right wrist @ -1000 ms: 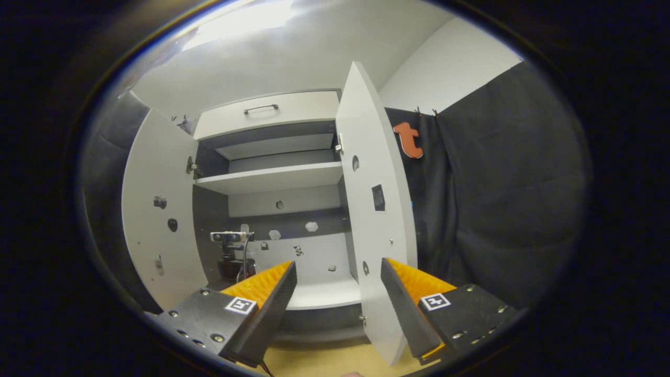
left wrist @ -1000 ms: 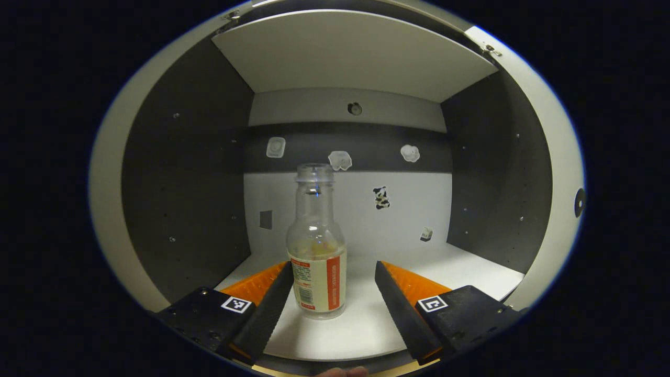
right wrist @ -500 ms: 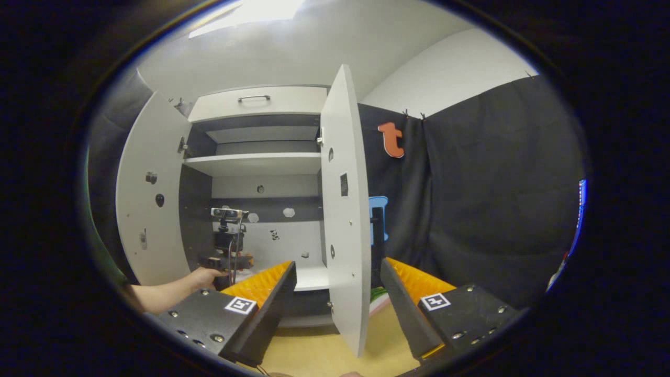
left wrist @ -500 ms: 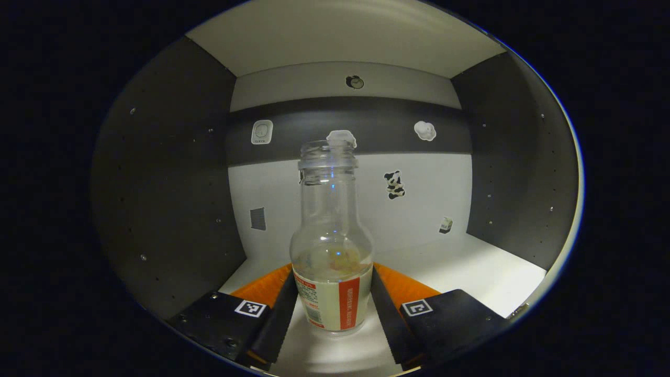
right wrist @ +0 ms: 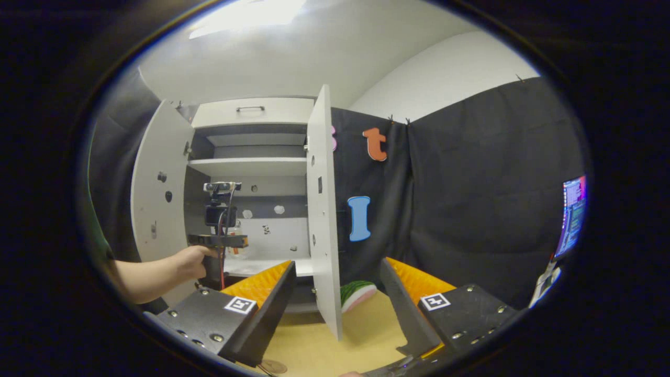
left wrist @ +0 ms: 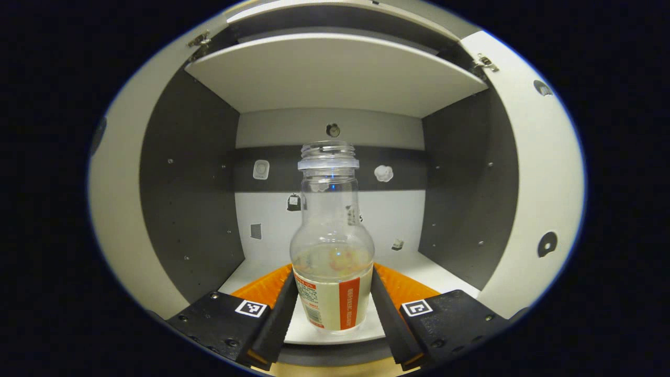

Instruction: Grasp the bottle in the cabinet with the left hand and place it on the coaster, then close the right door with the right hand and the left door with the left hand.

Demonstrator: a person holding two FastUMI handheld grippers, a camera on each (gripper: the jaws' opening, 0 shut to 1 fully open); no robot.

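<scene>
A clear glass bottle (left wrist: 332, 246) with a white and red label stands upright between the fingers of my left gripper (left wrist: 332, 309), which is shut on its lower body. It is over the front part of the lower cabinet shelf (left wrist: 445, 272). In the right gripper view, a hand holds that left gripper (right wrist: 220, 241) at the cabinet's mouth, with the bottle (right wrist: 236, 246) just beyond it. My right gripper (right wrist: 337, 266) is open with nothing between its fingers, in front of the edge of the open right door (right wrist: 322, 209). The left door (right wrist: 157, 199) also stands open.
A watermelon-patterned round piece (right wrist: 358, 293) lies on the wooden table (right wrist: 314, 340) behind the right door's lower edge. An upper shelf (left wrist: 335, 73) spans the cabinet above the bottle. A lit screen (right wrist: 573, 214) stands at the far right.
My left gripper closed on the bottle and drew back toward the front of the shelf. The right gripper swung right, so the cabinet has slid left and the screen came into view.
</scene>
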